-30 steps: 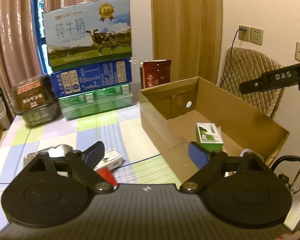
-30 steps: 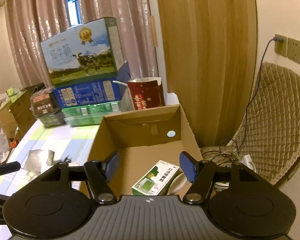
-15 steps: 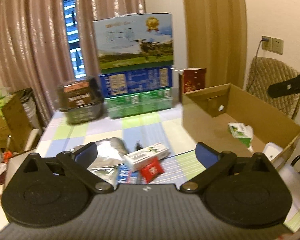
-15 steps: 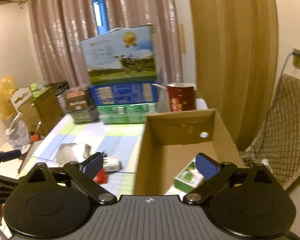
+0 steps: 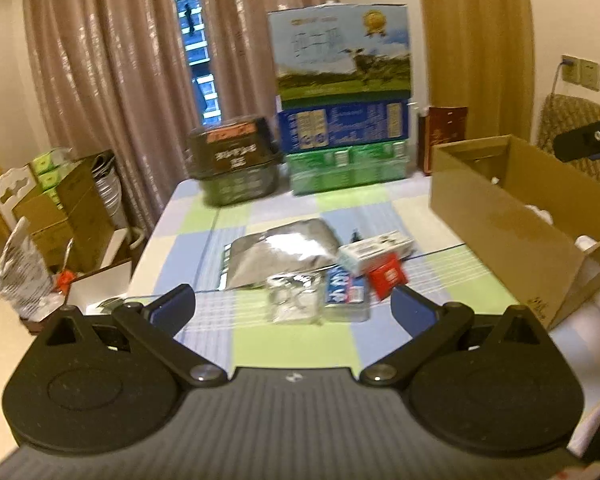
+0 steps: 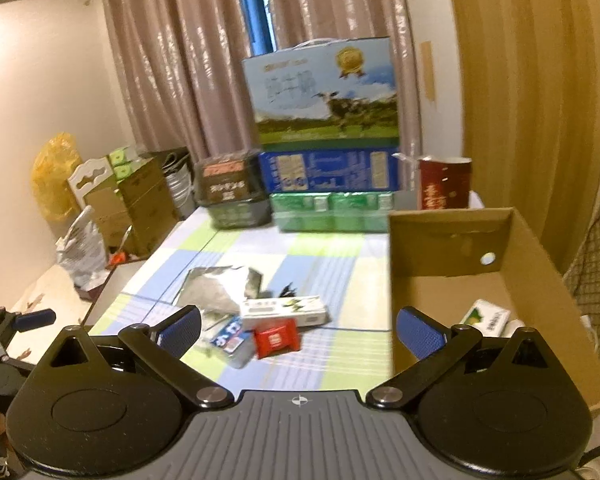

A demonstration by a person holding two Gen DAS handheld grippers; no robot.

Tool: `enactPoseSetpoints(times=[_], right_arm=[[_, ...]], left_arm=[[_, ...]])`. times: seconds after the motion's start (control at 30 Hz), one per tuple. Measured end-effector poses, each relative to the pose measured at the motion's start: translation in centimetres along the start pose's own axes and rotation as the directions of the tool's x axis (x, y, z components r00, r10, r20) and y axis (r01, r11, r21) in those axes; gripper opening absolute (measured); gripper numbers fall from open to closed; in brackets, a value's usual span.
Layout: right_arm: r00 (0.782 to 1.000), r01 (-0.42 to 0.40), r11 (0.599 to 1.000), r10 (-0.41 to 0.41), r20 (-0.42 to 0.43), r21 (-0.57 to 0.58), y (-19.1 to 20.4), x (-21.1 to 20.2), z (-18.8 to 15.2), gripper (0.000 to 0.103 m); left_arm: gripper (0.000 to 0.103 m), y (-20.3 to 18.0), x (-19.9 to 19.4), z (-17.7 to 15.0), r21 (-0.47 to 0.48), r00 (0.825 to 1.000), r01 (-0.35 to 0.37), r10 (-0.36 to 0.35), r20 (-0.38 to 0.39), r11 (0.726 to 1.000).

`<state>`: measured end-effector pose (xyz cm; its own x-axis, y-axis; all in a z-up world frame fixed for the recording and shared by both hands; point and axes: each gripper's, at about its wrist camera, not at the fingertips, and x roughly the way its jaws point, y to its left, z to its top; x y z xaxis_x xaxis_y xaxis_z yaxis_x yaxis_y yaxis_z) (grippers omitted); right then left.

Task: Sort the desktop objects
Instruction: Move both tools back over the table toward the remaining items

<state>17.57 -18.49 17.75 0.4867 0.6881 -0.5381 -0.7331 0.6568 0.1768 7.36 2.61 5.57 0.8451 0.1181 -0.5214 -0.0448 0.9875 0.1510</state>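
A small pile lies mid-table: a silver foil pouch point(image 5: 280, 250), a white and green carton point(image 5: 374, 250), a red packet point(image 5: 388, 274), a blue and white packet point(image 5: 346, 294) and a clear wrapper point(image 5: 294, 300). The same pile shows in the right wrist view: pouch point(image 6: 216, 288), carton point(image 6: 284, 310), red packet point(image 6: 276, 342). An open cardboard box point(image 5: 512, 216) stands at the right and holds a green and white carton point(image 6: 486, 316). My left gripper point(image 5: 294, 310) is open and empty, just short of the pile. My right gripper point(image 6: 298, 330) is open and empty, above the table beside the box.
Stacked milk cartons point(image 5: 342, 96) and a dark tub point(image 5: 236, 168) stand at the table's far edge, with a red bag point(image 5: 444, 138) beside them. Boxes and bags point(image 5: 60, 208) crowd the floor at the left. A quilted chair point(image 5: 572, 124) stands behind the cardboard box.
Both grippers have swung left, away from the cardboard box and toward the pile on the table. Both have stayed open and empty.
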Motion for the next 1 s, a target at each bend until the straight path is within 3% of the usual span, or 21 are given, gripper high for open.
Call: enactPoseSetpoints(times=[0.33, 0.7, 1.0], right_arm=[[0.998, -0.031, 1.0, 0.031, -0.059, 0.005, 2.7, 4.3, -2.4, 0.101], [0.992, -0.012, 1.0, 0.014, -0.125, 0.01, 4.2, 11.6, -5.3, 0.101], [0.984, -0.005, 0.999, 0.013, -0.178, 0.042, 4.8, 18.1, -7.6, 0.101]], left_arm=[[0.102, 3.5, 2.1, -2.4, -0.045, 0.999, -0.041, 0.04, -0.02, 0.998], [0.102, 5.9, 8.4, -4.0, -0.074, 0.997, 0.022, -0.027, -0.066, 0.997], [0.102, 7.7, 13.6, -3.9, -0.028, 0.996, 0.052, -0.054, -0.067, 0.998]])
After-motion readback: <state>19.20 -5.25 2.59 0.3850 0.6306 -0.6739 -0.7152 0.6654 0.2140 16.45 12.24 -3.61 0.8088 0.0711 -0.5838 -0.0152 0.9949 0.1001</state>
